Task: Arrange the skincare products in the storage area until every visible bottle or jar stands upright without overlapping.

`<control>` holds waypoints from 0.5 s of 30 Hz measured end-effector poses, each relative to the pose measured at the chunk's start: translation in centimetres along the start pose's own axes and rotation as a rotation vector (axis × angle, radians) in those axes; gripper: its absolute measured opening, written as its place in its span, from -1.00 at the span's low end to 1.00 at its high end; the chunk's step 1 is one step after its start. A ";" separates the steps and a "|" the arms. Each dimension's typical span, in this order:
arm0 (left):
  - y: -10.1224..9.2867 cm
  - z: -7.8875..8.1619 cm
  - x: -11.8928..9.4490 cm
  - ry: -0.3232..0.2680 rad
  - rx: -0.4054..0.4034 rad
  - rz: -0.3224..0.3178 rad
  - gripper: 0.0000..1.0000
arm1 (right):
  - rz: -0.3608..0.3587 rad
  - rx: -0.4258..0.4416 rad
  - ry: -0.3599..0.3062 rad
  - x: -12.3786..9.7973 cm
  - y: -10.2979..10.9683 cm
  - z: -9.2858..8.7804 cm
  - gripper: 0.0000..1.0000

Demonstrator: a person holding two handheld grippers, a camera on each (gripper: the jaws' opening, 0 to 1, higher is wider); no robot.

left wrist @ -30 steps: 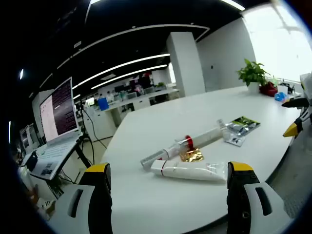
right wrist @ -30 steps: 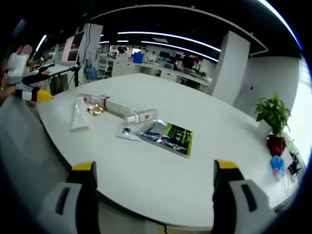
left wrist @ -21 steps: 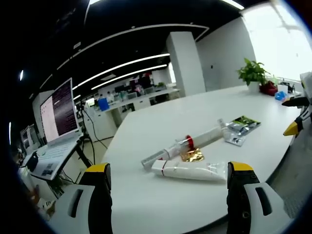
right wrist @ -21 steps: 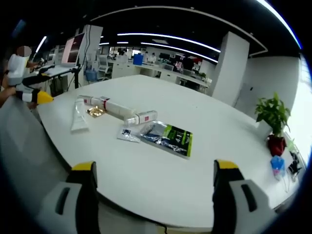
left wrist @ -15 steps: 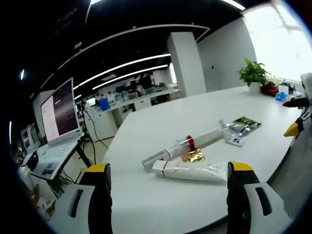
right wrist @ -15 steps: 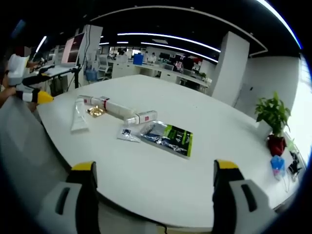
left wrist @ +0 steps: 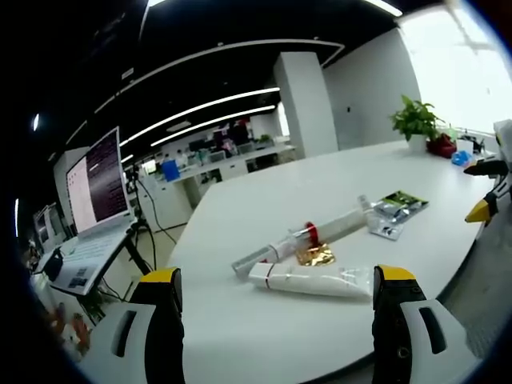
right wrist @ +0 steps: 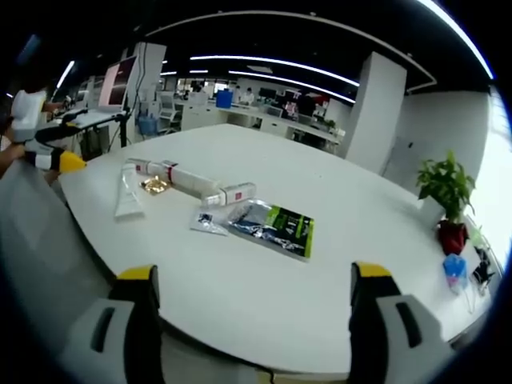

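A white tube (left wrist: 308, 278) lies flat on the white table (left wrist: 264, 208) just beyond my open left gripper (left wrist: 276, 290). Behind it lie a gold foil piece (left wrist: 314, 255), a long white bottle with a red band (left wrist: 300, 237) and, further right, silver and green sachets (left wrist: 396, 205). In the right gripper view the same white tube (right wrist: 128, 194), long bottle (right wrist: 192, 182) and green sachet (right wrist: 276, 226) lie across the table's middle, well beyond my open right gripper (right wrist: 248, 284). The other gripper (right wrist: 44, 152) shows at far left, and at far right (left wrist: 484, 204) in the left gripper view.
A potted plant (right wrist: 448, 196) and a blue item (right wrist: 454, 270) stand at the table's far end. A laptop on a stand (left wrist: 92, 208) is off the table's left side. Office desks and a white pillar (left wrist: 308, 104) fill the background.
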State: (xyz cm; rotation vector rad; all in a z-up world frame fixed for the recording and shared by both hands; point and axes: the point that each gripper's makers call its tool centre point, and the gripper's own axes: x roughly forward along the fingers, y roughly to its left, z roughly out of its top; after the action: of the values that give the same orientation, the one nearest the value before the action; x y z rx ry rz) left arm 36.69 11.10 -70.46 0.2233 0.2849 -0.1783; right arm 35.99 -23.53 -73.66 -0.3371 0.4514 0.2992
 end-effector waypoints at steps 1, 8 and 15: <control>0.0 0.0 0.0 0.001 0.001 -0.002 0.94 | 0.000 0.001 0.000 0.0 0.0 0.0 0.99; 0.0 -0.2 -0.1 0.016 0.002 0.000 0.94 | 0.007 -0.004 0.004 0.0 0.1 -0.1 0.99; -0.1 -0.2 -0.1 0.017 -0.005 -0.009 0.94 | -0.001 -0.004 0.009 0.0 0.0 -0.1 0.99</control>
State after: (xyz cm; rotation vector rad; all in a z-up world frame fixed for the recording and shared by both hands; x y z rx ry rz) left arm 36.54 11.06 -70.66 0.2186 0.3035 -0.1847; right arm 35.93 -23.62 -73.75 -0.3425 0.4596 0.2976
